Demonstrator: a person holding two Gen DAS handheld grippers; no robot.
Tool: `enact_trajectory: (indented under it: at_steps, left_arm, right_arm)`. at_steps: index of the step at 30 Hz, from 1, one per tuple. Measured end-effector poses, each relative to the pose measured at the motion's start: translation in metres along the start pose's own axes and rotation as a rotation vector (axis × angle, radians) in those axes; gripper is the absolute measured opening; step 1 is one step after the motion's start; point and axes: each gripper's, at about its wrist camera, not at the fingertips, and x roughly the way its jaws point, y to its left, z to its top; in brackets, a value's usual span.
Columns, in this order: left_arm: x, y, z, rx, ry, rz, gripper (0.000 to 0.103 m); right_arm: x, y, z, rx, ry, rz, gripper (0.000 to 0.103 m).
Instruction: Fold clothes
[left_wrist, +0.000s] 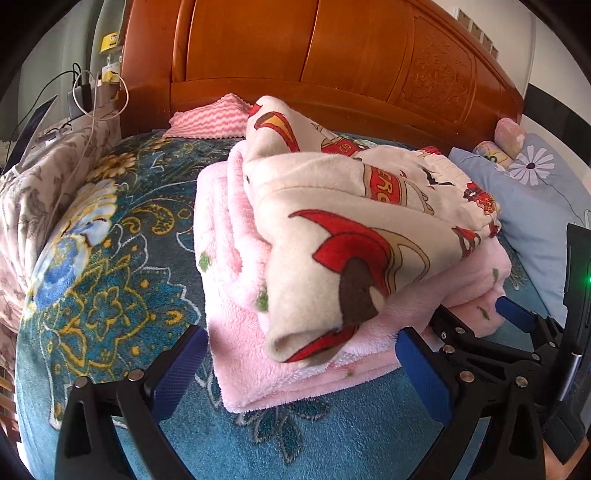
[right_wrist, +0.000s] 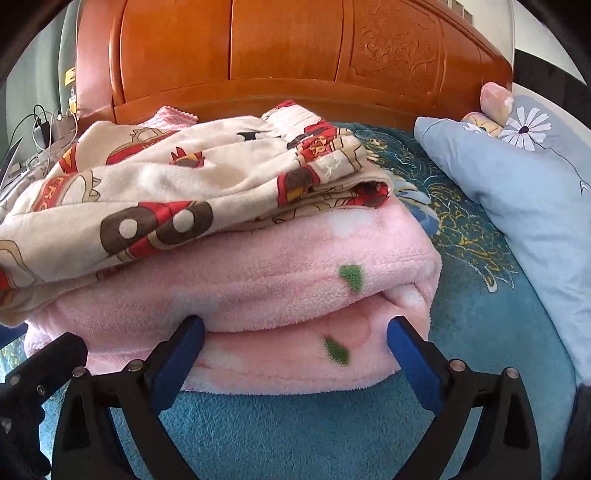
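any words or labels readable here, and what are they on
"ERS": partial red-band lettering on the cream printed garment, cut off by folds.
Red badge print near the cream garment's waistband: letters too blurred to read.
Yellow stickers on the wall left of the headboard: too small to read.

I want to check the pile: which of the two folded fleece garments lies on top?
The cream garment with red cartoon prints lies on top; the plain pink one is underneath it.

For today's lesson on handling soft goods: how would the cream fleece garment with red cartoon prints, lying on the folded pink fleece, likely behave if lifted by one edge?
The cream fleece garment with red cartoon prints would probably flop and unfold, since its layers lie loose and rumpled. It looks light for its bulk. Pushed, it might slide off the folded pink fleece, as it already overhangs the near edge.
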Motion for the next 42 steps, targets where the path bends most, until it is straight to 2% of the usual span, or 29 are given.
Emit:
enact_trajectory:
  at_steps: [5,11,26,42]
  left_arm:
    - [0.004,0.000,-0.001,0.001,0.000,0.018,0.103]
    - [0.013,0.009,-0.010,-0.088,0.029,-0.002,0.103]
    - [0.018,0.010,-0.011,-0.070,0.053,0.051,0.103]
    - [0.012,0.008,-0.016,-0.073,0.015,0.072,0.103]
  right_arm:
    - [0.001,0.001,-0.002,-0.001,-0.003,0.001,0.101]
    - [0.003,0.001,-0.004,-0.008,0.005,0.000,0.101]
    - [0.003,0.007,-0.006,-0.027,0.012,-0.019,0.101]
    - [0.005,0.009,-0.007,-0.035,0.012,-0.027,0.101]
